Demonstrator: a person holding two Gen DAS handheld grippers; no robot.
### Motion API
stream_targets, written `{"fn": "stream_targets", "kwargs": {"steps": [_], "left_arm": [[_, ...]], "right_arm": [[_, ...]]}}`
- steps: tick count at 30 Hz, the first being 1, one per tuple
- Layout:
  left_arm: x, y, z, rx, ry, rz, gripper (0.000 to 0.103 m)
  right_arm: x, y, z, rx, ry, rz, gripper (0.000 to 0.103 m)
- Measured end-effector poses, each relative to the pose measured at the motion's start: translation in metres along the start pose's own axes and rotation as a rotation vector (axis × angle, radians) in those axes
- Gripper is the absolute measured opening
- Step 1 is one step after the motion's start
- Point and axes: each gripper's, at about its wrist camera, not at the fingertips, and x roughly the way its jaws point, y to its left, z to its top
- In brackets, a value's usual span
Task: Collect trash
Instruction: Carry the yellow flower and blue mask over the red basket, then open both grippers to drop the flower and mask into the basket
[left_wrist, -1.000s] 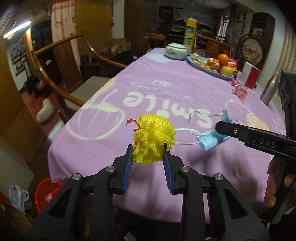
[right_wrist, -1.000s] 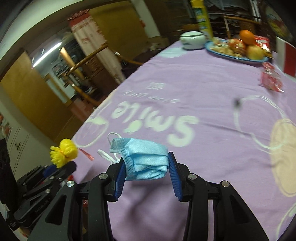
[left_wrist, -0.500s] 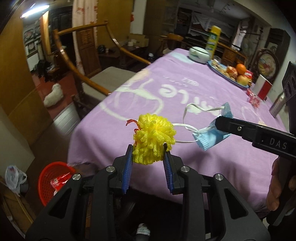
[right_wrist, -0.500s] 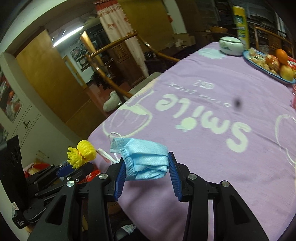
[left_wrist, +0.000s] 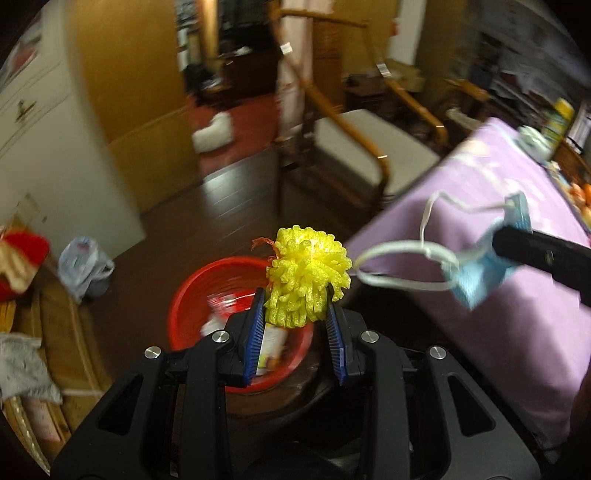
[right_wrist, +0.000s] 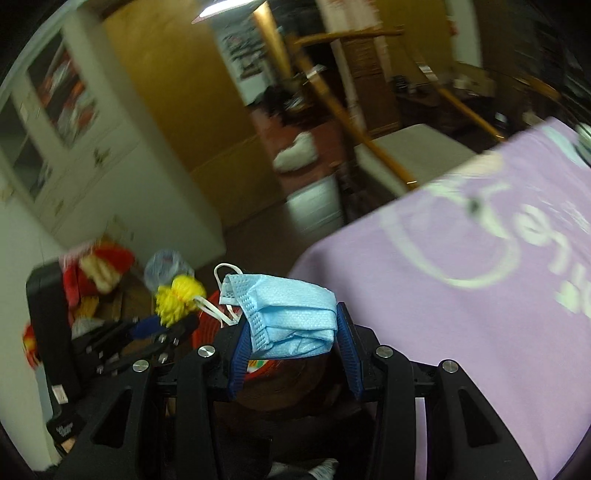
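Note:
My left gripper (left_wrist: 295, 317) is shut on a yellow foam fruit net (left_wrist: 306, 273) and hangs above a red basket (left_wrist: 192, 291) on the floor that holds some wrappers. My right gripper (right_wrist: 291, 332) is shut on a folded blue face mask (right_wrist: 288, 314) with white ear loops (right_wrist: 225, 291). In the left wrist view the mask (left_wrist: 480, 277) hangs to the right of the net, in front of the purple tablecloth. In the right wrist view the net (right_wrist: 177, 299) and left gripper (right_wrist: 162, 325) sit to the left, and the red basket (right_wrist: 207, 325) is mostly hidden behind the mask.
The table under the purple cloth (left_wrist: 517, 229) fills the right side. A wooden chair (left_wrist: 354, 147) stands beyond its corner. A plastic bag (left_wrist: 83, 266), a red heap (left_wrist: 22, 254) and a white cabinet (left_wrist: 44, 147) lie at the left on the dark floor.
Both grippers have swung left, off the table and down toward the floor, rolling as they went. The red basket now lies right under the left gripper. Both grips are unchanged.

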Motion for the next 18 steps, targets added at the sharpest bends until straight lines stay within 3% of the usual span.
{"fn": "stream_targets", "kwargs": {"steps": [9, 13, 18], "left_arm": [[0.093, 0.077, -0.020, -0.141, 0.216, 0.072, 0.032], [0.117, 0.089, -0.036, -0.156, 0.290, 0.075, 0.032], [0.128, 0.092, -0.042, -0.159, 0.319, 0.080, 0.034]], "right_arm": [[0.119, 0.060, -0.006, -0.117, 0.226, 0.021, 0.043], [0.163, 0.068, -0.014, -0.123, 0.313, 0.016, 0.043], [0.199, 0.071, -0.016, -0.102, 0.362, 0.030, 0.045]]}}
